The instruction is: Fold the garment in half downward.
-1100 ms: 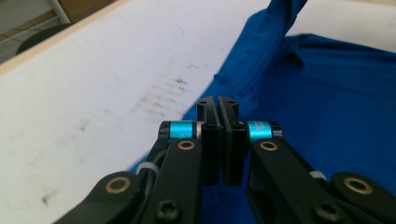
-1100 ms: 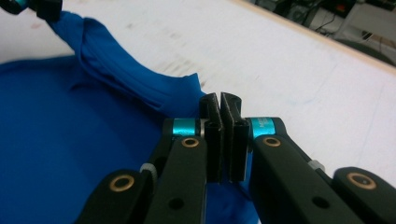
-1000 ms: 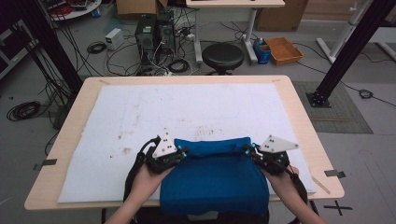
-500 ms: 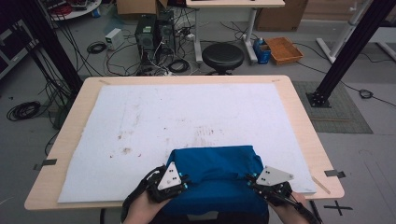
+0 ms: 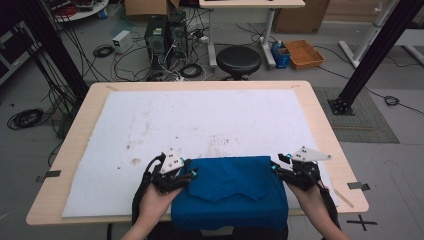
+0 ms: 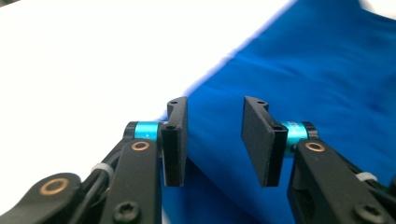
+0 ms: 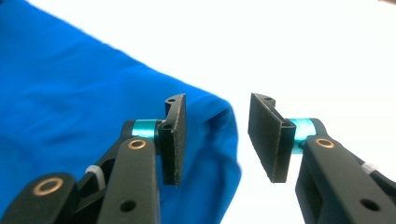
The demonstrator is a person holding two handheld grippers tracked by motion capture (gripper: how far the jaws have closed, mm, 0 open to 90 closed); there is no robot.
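- Both tongs are standing released: I am seeing the left gripper (image 5: pixel 189 175) at the left corner of the blue cloth (image 5: pixel 230 192) and the right gripper (image 5: pixel 278 166) at its right corner, and their jaws have just been opening, with no pad pressing on fabric.
- Looking along the left gripper (image 6: pixel 215 140), I am seeing the cloth's edge running below and between its pads; along the right gripper (image 7: pixel 217 140), the cloth's corner is lying under the gap.
- I am watching the cloth lying folded at the near edge of the table (image 5: pixel 75 145), hanging over it toward me.
- I am working on a stained white sheet (image 5: pixel 200 120) that is lying open and wide beyond the cloth.
- I am noting a stool (image 5: pixel 238 60), computers (image 5: pixel 162 37) and cables (image 5: pixel 25 117) sitting on the floor, well apart from the grippers.
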